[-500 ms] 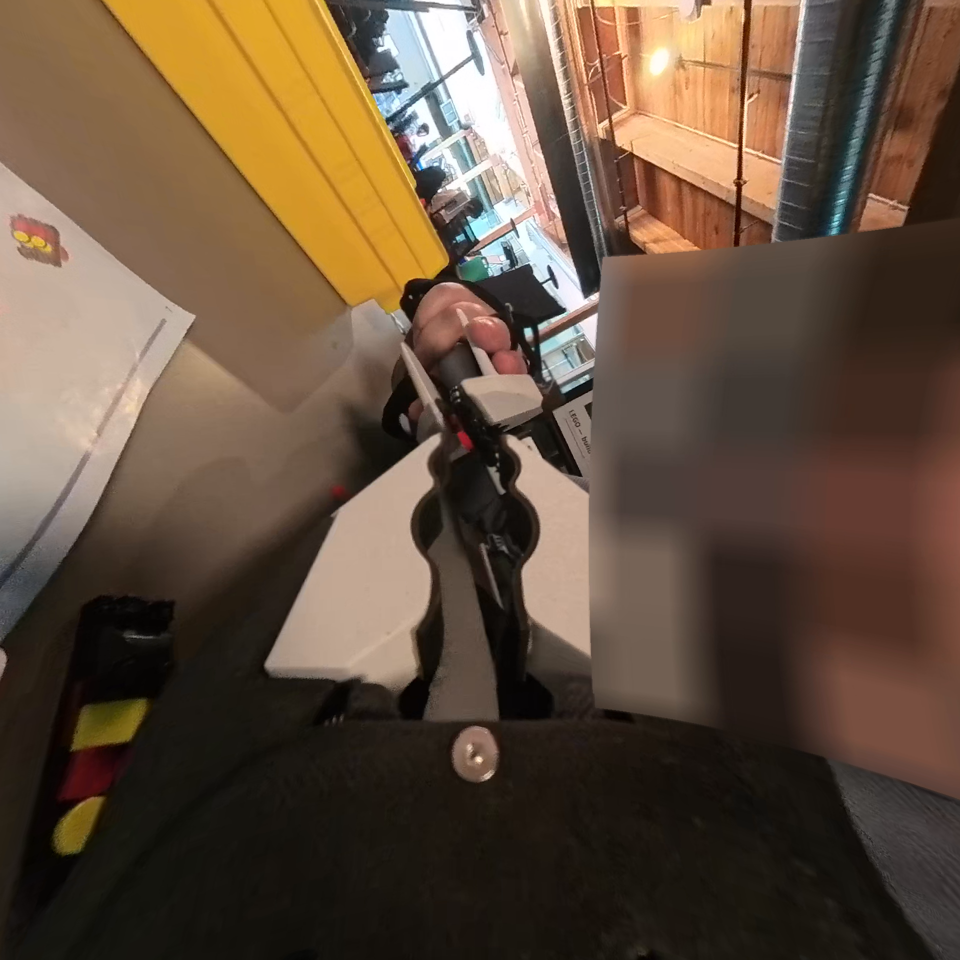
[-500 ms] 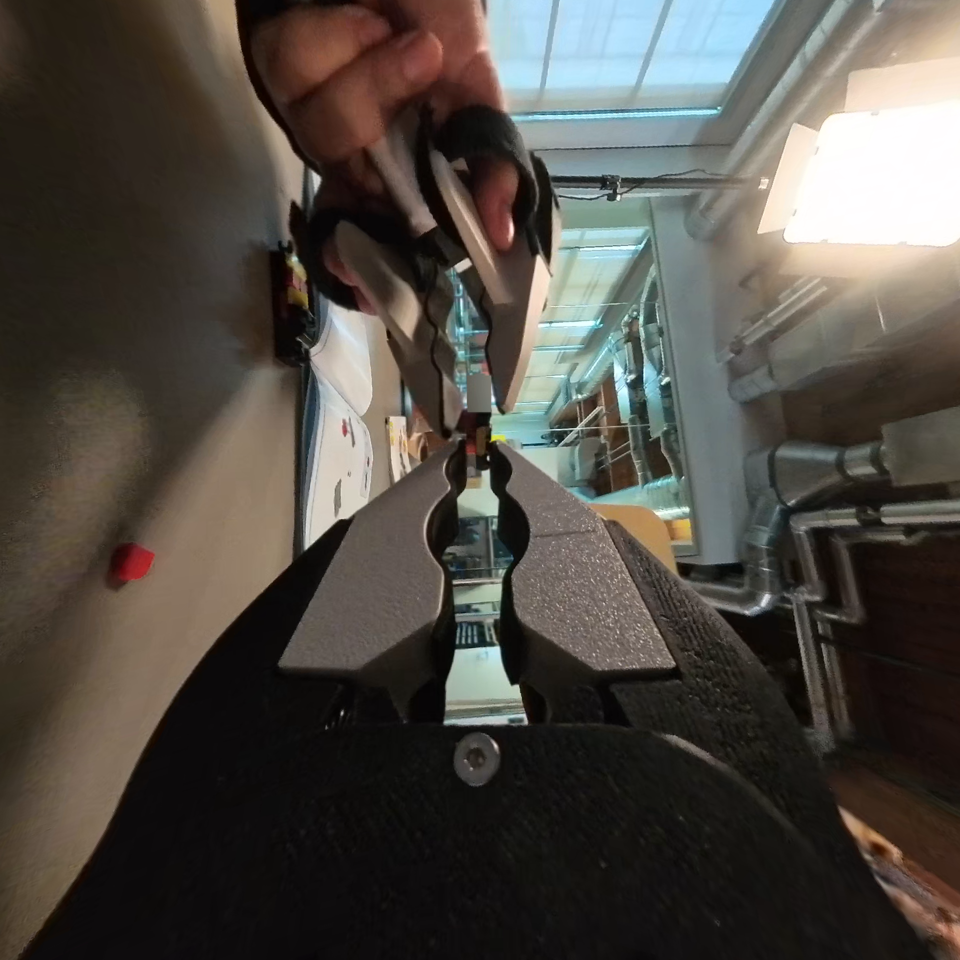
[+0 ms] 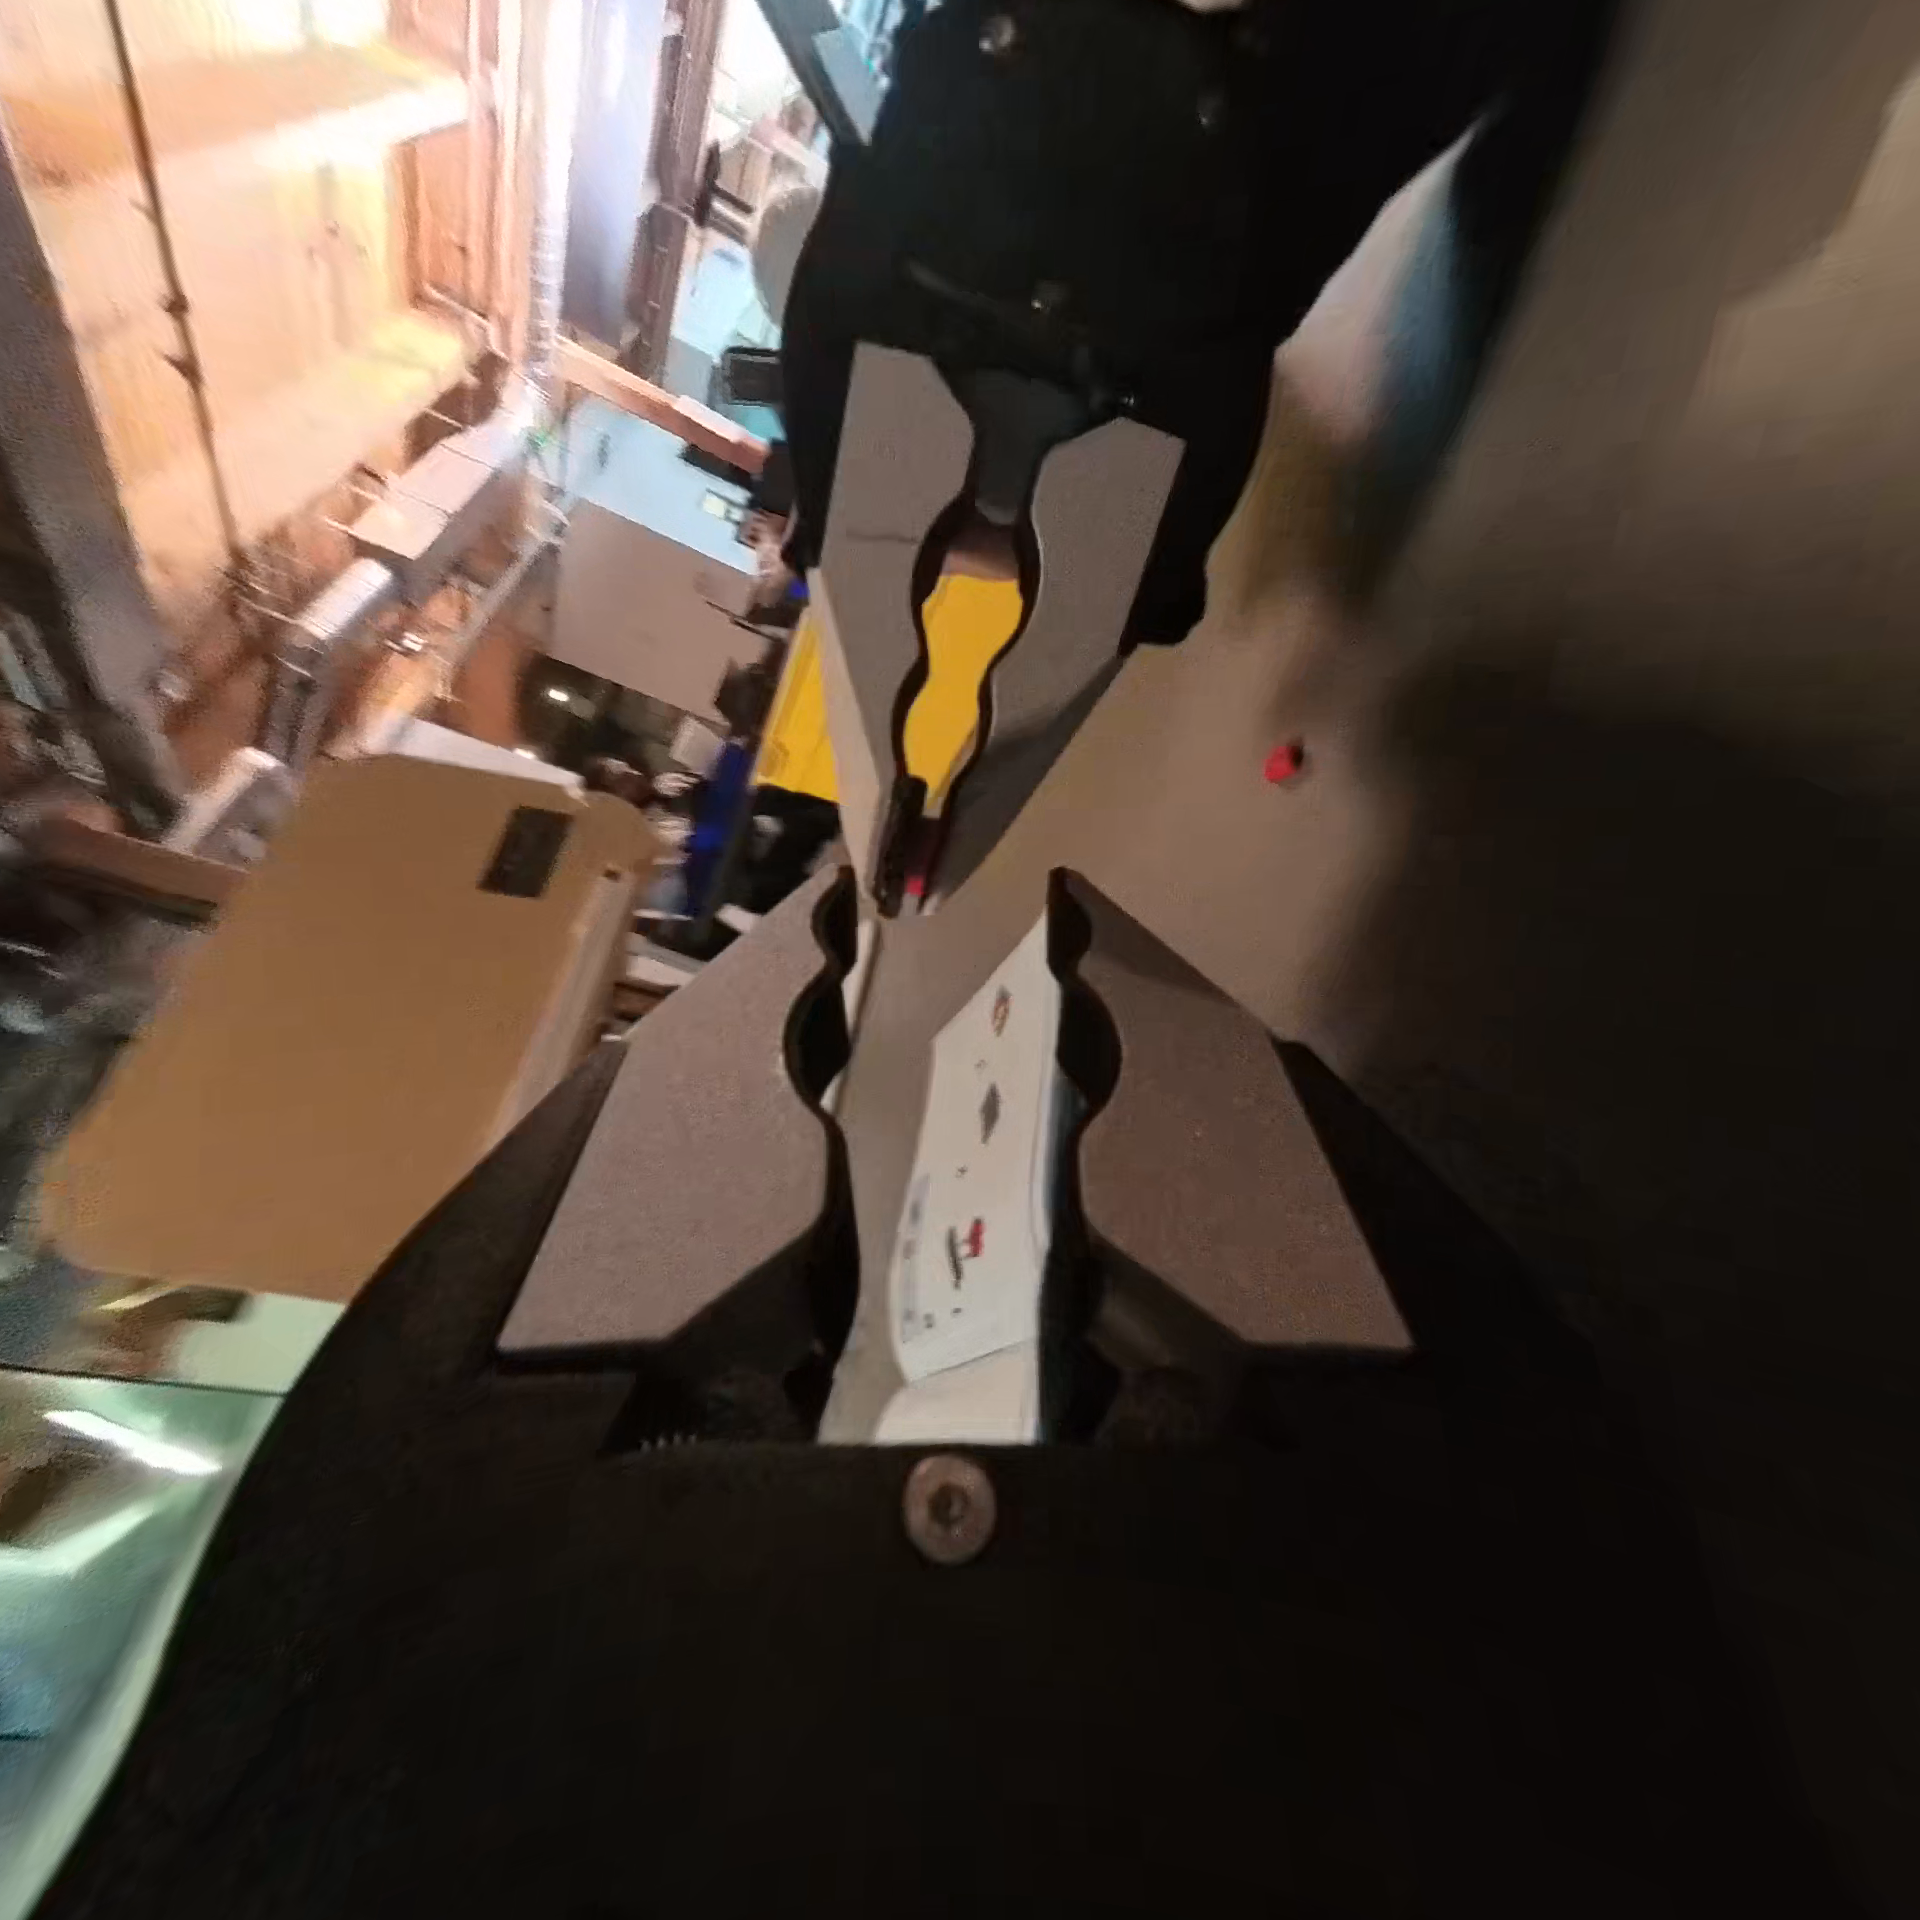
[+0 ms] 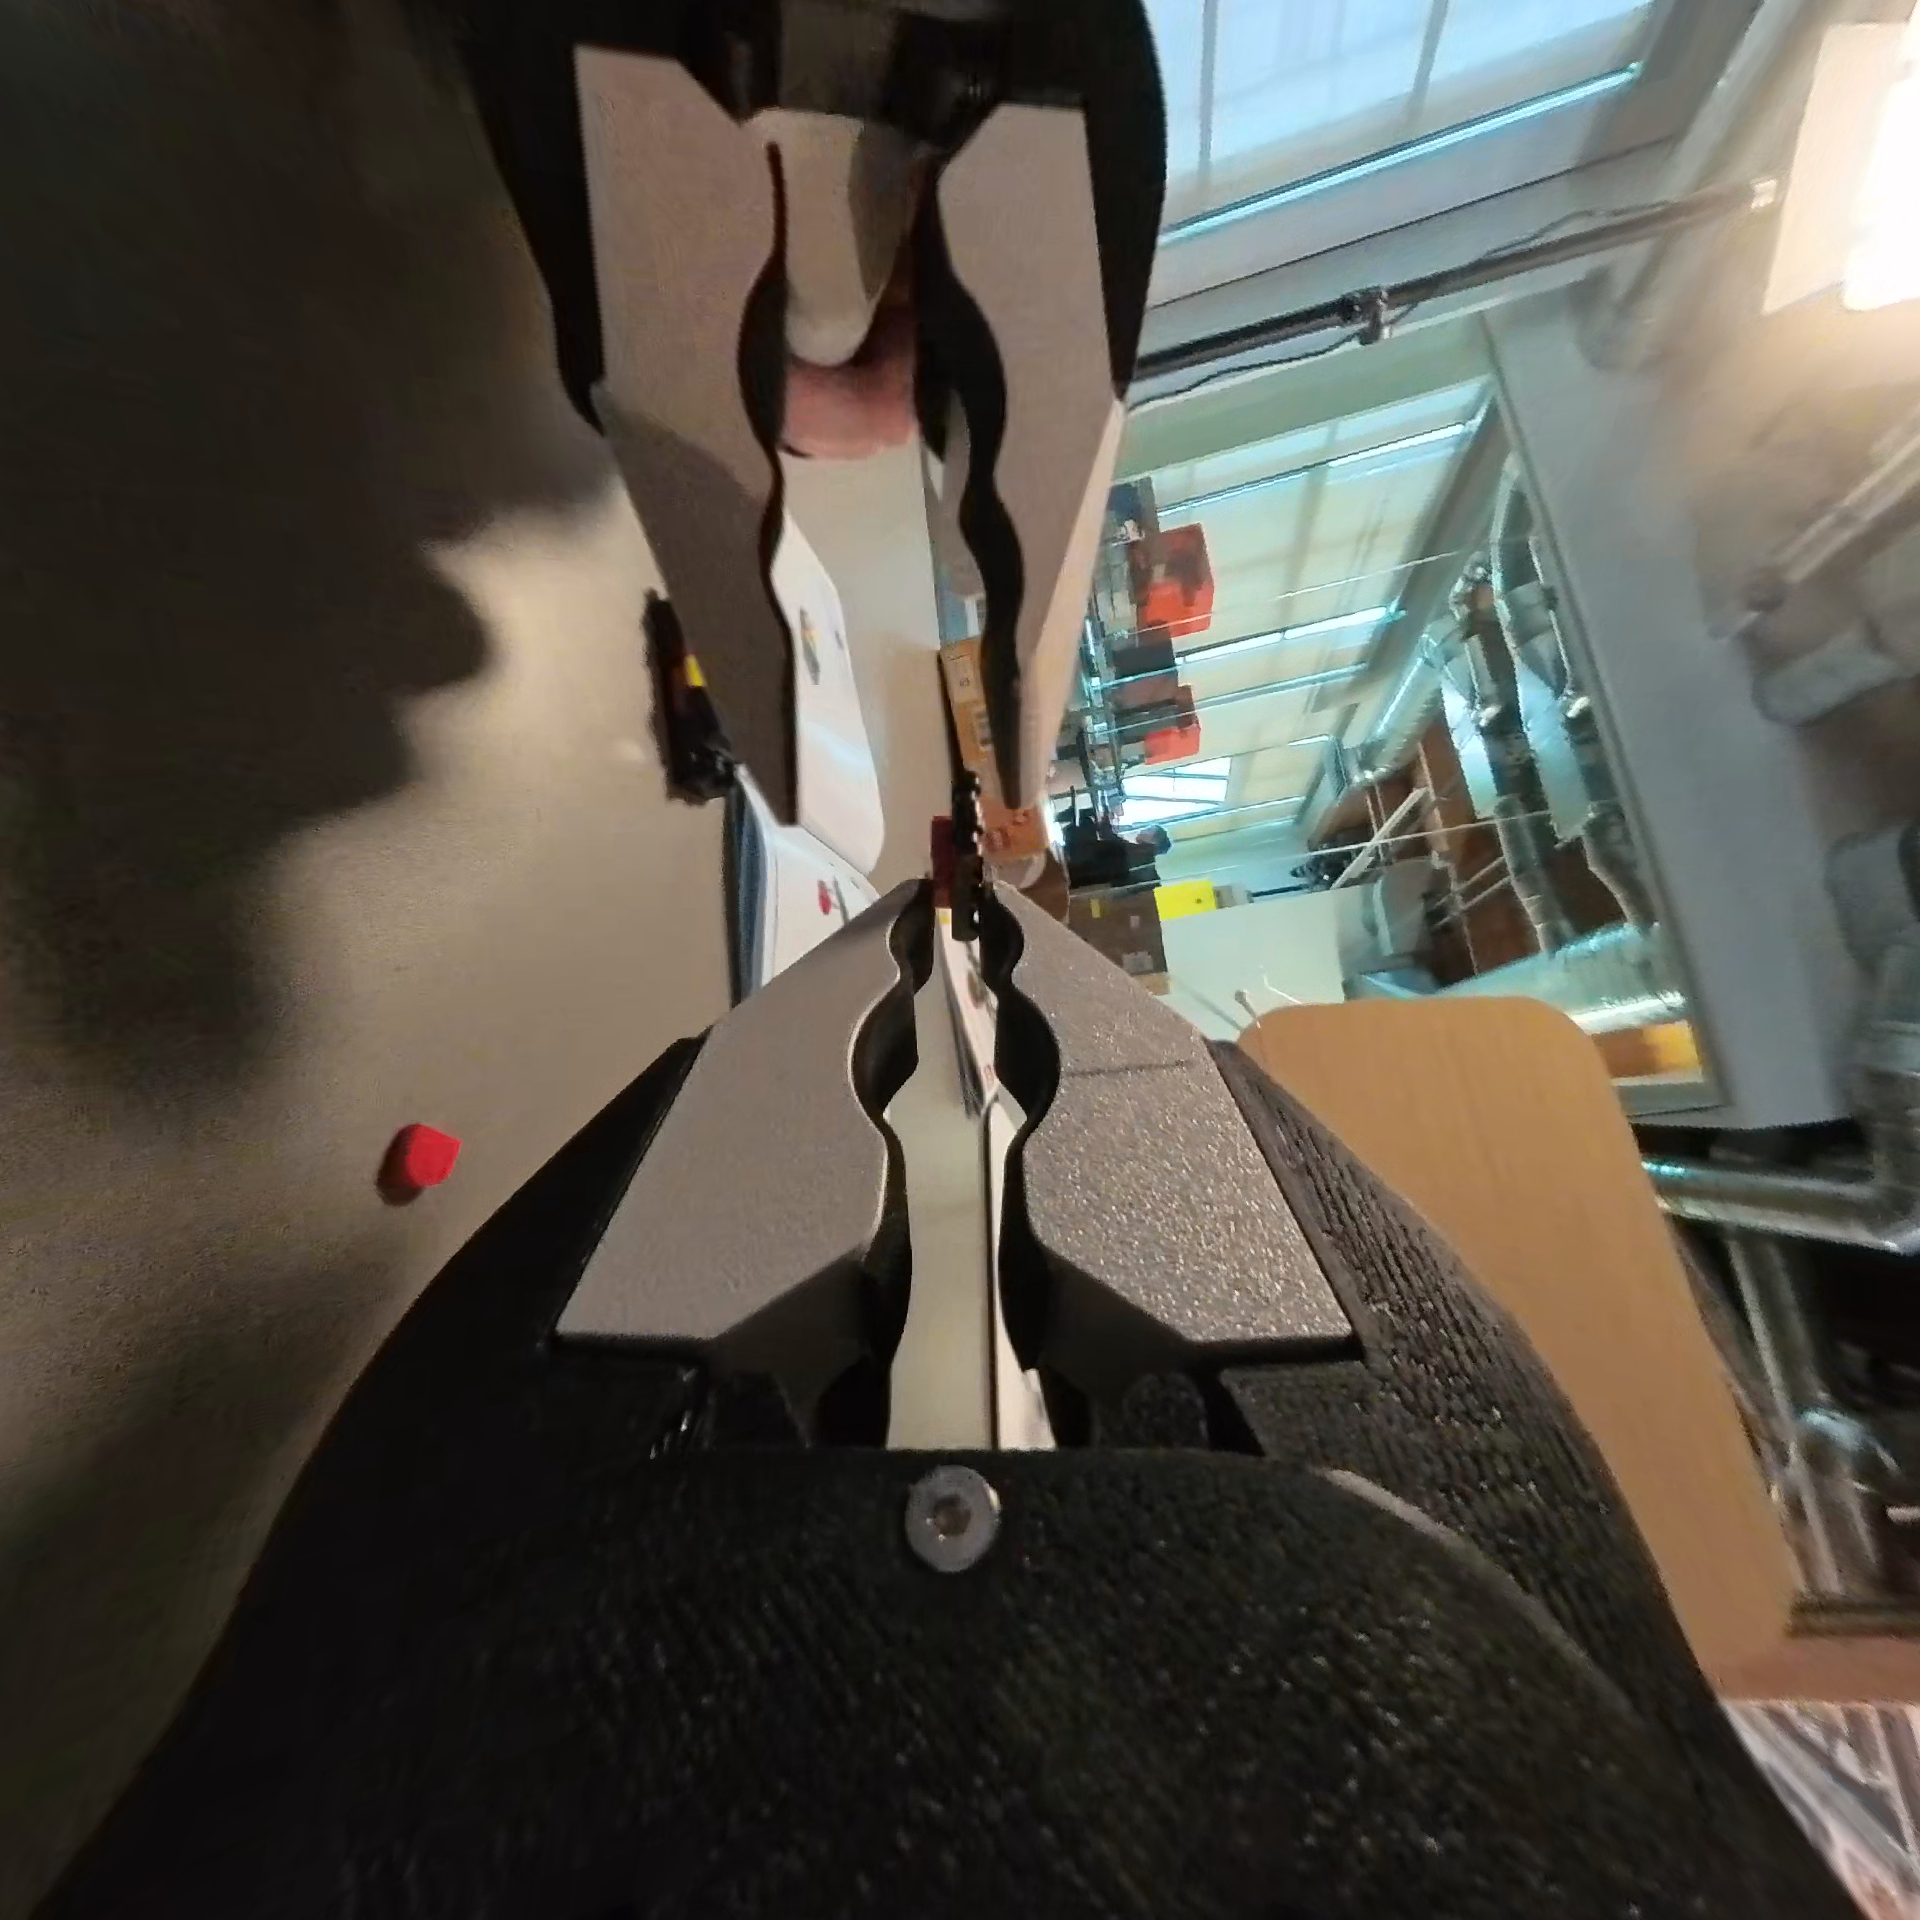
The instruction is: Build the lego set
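Observation:
My right gripper (image 4: pixel 961 912) is shut on a small black-and-red lego assembly (image 4: pixel 958 857), held in the air at its fingertips. My left gripper (image 3: pixel 951 896) faces it tip to tip, open and empty. In the right wrist view the left gripper (image 4: pixel 900 805) comes down from the top, its fingers spread on either side of the assembly's upper end. In the left wrist view the right gripper (image 3: pixel 916 868) comes from the top with the assembly (image 3: pixel 900 847) pinched at its tips. A loose red piece (image 4: pixel 419 1158) lies on the table (image 4: pixel 208 1039); it also shows in the left wrist view (image 3: pixel 1286 764).
A white instruction sheet (image 3: pixel 977 1174) lies on the table beyond the grippers. A black lego base with yellow and red parts (image 4: pixel 686 717) lies by the sheet's edge. A light wooden chair back (image 4: pixel 1455 1195) stands beside the table.
My left gripper has opened and swung round to face the right gripper head-on. The right gripper keeps its hold on the small assembly.

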{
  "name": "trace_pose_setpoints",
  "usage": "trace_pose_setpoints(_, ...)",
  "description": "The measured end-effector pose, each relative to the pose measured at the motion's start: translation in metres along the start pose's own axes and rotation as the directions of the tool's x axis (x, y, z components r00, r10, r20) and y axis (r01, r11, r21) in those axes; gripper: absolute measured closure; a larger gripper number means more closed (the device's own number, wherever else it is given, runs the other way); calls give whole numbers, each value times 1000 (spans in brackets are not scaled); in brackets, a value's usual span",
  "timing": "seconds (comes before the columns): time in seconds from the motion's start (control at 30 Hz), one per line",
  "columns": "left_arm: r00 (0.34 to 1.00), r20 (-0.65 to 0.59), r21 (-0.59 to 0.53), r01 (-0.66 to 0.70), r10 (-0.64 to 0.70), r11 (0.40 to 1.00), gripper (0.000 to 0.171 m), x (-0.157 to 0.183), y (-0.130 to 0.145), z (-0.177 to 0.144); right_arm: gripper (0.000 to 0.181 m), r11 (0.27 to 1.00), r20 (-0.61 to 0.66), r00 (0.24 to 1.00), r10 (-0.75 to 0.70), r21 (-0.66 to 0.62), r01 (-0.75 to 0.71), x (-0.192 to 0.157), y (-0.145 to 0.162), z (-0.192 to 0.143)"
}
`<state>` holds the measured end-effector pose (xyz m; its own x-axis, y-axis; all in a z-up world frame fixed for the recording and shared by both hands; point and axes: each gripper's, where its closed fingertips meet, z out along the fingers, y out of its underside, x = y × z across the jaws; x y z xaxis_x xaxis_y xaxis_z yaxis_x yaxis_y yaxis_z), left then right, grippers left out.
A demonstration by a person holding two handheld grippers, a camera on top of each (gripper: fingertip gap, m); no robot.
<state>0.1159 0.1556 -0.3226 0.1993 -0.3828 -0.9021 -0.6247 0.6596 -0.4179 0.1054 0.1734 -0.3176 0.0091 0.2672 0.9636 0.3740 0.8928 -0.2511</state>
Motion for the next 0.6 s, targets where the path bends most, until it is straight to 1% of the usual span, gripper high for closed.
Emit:
trace_pose_setpoints(0.07,996,51,-5,-73,73,997,146,-3,-2,1,176,1000,11,1000,-23,1,23,-4,-2,1)
trace_pose_setpoints(0.13,993,49,-18,-106,107,994,149,0,-1,2,176,999,21,999,-46,4,46,-7,-4,2)
trace_pose_setpoints(0.27,974,64,-9,-215,215,977,164,5,-4,0,175,998,39,997,-66,4,66,-12,-6,3)
trace_pose_setpoints(0.4,951,64,-40,-299,301,953,164,9,-1,1,174,998,45,997,-66,7,66,-13,-4,3)
trace_pose_setpoints(0.43,944,69,-49,-318,321,947,165,9,-1,1,171,999,53,998,-33,13,32,-12,-4,2)
trace_pose_setpoints(0.47,938,75,-56,-335,339,940,165,9,-2,1,168,999,89,995,32,1,-32,-13,1,0)
trace_pose_setpoints(0.5,932,76,-59,-350,354,935,165,11,-3,1,161,992,154,980,127,-31,-124,-16,9,-3)
trace_pose_setpoints(0.53,928,70,-64,-362,366,930,165,13,-4,1,160,966,241,936,257,-80,-244,-23,18,-8)
trace_pose_setpoints(0.57,925,72,-68,-369,373,927,165,15,-5,2,159,912,332,849,411,-141,-386,-31,24,-15)
trace_pose_setpoints(0.6,924,73,-68,-371,375,926,165,17,-6,2,157,825,414,716,561,-208,-526,-40,26,-24)
